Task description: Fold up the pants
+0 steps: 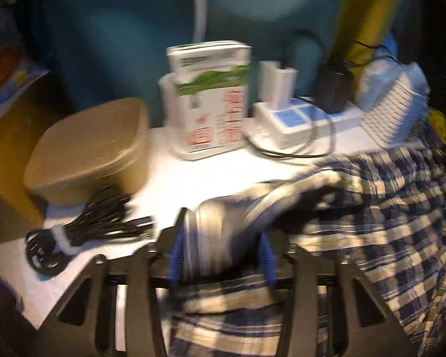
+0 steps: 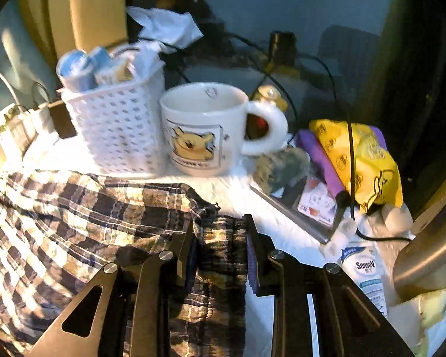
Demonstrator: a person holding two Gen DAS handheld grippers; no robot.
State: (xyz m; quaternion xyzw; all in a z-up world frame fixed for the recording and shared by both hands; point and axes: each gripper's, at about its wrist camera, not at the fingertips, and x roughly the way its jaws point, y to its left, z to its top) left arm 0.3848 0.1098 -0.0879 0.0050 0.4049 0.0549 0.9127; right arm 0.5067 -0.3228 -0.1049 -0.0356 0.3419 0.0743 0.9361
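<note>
While the checked pants [image 2: 83, 208] are lying bunched across the white table [image 1: 211, 172], the right gripper [image 2: 220, 247] is clamping their gathered edge and the left gripper [image 1: 221, 244] is standing part-open around a pale fold.

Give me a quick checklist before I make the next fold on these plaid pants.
1. Right gripper shut on the plaid pants: ok, bunched cloth fills the gap.
2. Left gripper pinching cloth: cannot tell; cloth lies between the fingers, picture blurred.
3. Pants lying flat: not ok, rumpled and heaped.
4. Mug clear of the cloth: ok, but close behind it.
5. Cable bundle off the pants: ok.
6. White basket apart from the fabric edge: cannot tell.
</note>
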